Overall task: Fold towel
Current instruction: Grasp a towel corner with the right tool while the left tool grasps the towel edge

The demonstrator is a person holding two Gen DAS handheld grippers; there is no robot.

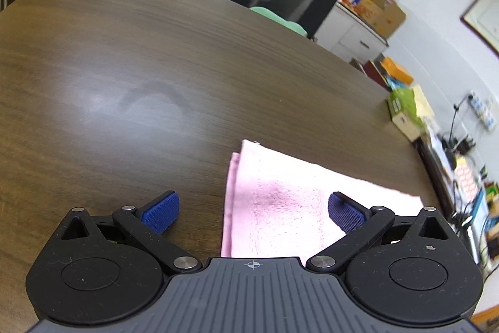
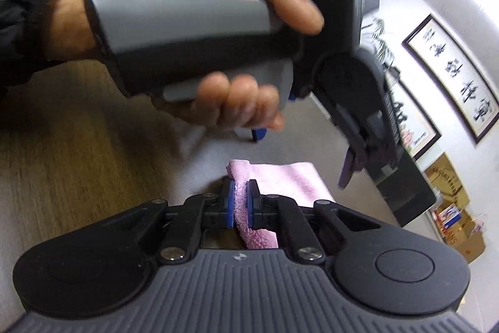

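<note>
On the brown counter [image 1: 124,58] a pink towel [image 1: 280,202] is seen lying flat, already doubled at least once, its layered edge facing left in the left wrist view. The left gripper [image 1: 252,213] is held just above that edge with its fingers [image 1: 160,214] spread wide and nothing between them; one pad sits over bare counter, the other over cloth. The right gripper [image 2: 240,202] is clenched on a bunched fold of towel near a corner, cloth visibly pinched between the blue pads. The left hand [image 2: 218,30], gripping its tool, is seen above the towel from the right wrist view.

Step judged in hand: corners being taken up for another fold. One side is secured, the other not yet. The next move likely calls for the left fingers to be lowered around the layered edge and closed on all plies, so both sides can be lifted evenly.
</note>
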